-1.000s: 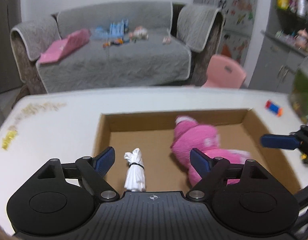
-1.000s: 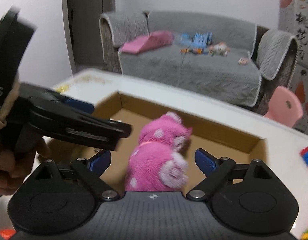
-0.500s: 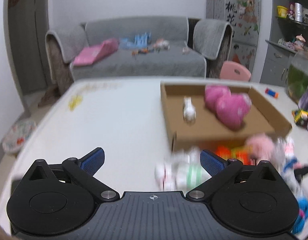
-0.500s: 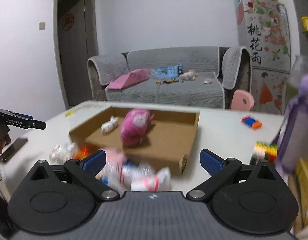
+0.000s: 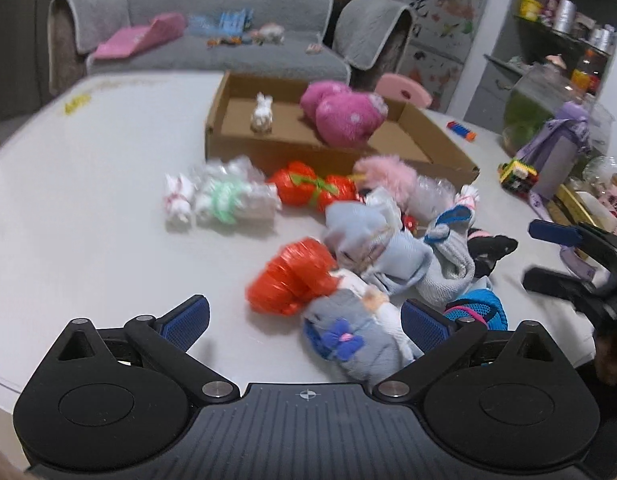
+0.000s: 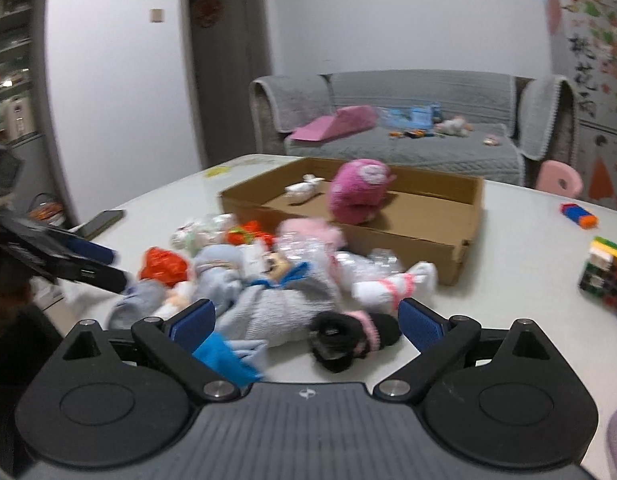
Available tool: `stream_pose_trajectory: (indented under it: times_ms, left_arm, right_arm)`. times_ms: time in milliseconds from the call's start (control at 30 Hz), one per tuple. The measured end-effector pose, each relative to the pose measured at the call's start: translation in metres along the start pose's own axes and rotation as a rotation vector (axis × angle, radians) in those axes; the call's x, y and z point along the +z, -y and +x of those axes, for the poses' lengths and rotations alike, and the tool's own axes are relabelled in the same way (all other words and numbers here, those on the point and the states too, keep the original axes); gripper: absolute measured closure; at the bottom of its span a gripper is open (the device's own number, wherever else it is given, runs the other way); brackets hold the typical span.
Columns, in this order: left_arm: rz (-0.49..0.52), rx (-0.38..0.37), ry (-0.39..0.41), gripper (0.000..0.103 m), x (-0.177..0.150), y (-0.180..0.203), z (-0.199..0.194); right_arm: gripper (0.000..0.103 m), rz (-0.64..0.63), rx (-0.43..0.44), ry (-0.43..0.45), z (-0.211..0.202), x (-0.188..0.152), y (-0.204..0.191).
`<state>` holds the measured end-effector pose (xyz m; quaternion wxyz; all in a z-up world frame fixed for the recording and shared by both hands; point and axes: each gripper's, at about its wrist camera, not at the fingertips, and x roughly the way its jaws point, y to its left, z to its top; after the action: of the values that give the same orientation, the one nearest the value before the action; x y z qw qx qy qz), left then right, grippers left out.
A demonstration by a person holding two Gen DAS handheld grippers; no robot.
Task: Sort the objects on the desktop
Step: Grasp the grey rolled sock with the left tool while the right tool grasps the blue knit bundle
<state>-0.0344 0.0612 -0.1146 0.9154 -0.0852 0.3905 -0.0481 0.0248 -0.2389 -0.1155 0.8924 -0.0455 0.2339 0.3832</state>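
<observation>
A cardboard box (image 5: 244, 148) (image 6: 464, 216) stands on the white table with a pink plush toy (image 5: 344, 114) (image 6: 360, 190) and a small white bundle (image 5: 262, 114) (image 6: 304, 189) inside. In front of it lies a pile of socks, wrapped bundles and small toys (image 5: 372, 248) (image 6: 268, 280). My left gripper (image 5: 304, 320) is open at the pile's near edge, above a grey sock with a purple flower (image 5: 348, 340). My right gripper (image 6: 306, 320) is open over a black-and-pink sock (image 6: 348, 338). Each gripper shows at the edge of the other's view.
An orange-and-blue block (image 6: 579, 215) and a puzzle cube (image 6: 604, 268) lie right of the box. A purple bottle (image 5: 556, 152) and jars stand at the table's right. A phone (image 6: 102, 222) lies at the left edge. A grey sofa (image 5: 212, 36) is behind.
Both grippers have pulled back from over the box to the near side of the pile and lowered toward it. The pink plush and white bundle stay in the box.
</observation>
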Motion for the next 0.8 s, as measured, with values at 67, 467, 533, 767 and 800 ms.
stream_pose_trajectory:
  times_ms: [67, 467, 533, 767, 800]
  left_arm:
    - [-0.023, 0.005, -0.029, 0.001, 0.000, 0.003, 0.010]
    - [-0.067, 0.046, -0.058, 0.006, 0.000, 0.001, 0.021]
    - [-0.069, 0.046, -0.058, 0.012, -0.002, -0.002, 0.016]
    - [-0.041, 0.089, -0.060, 0.031, -0.006, -0.005, 0.009]
    - [-0.039, 0.090, -0.060, 0.031, -0.006, -0.005, 0.009]
  right_arm:
    - [0.004, -0.017, 0.030, 0.001, -0.004, -0.004, -0.009]
    - [0.002, -0.124, 0.014, -0.086, 0.026, -0.023, -0.075]
    - [0.002, -0.114, 0.009, -0.081, 0.028, -0.024, -0.078]
    - [0.002, -0.089, -0.068, -0.083, 0.039, -0.025, -0.079]
    - [0.001, -0.090, -0.067, -0.084, 0.040, -0.025, -0.079]
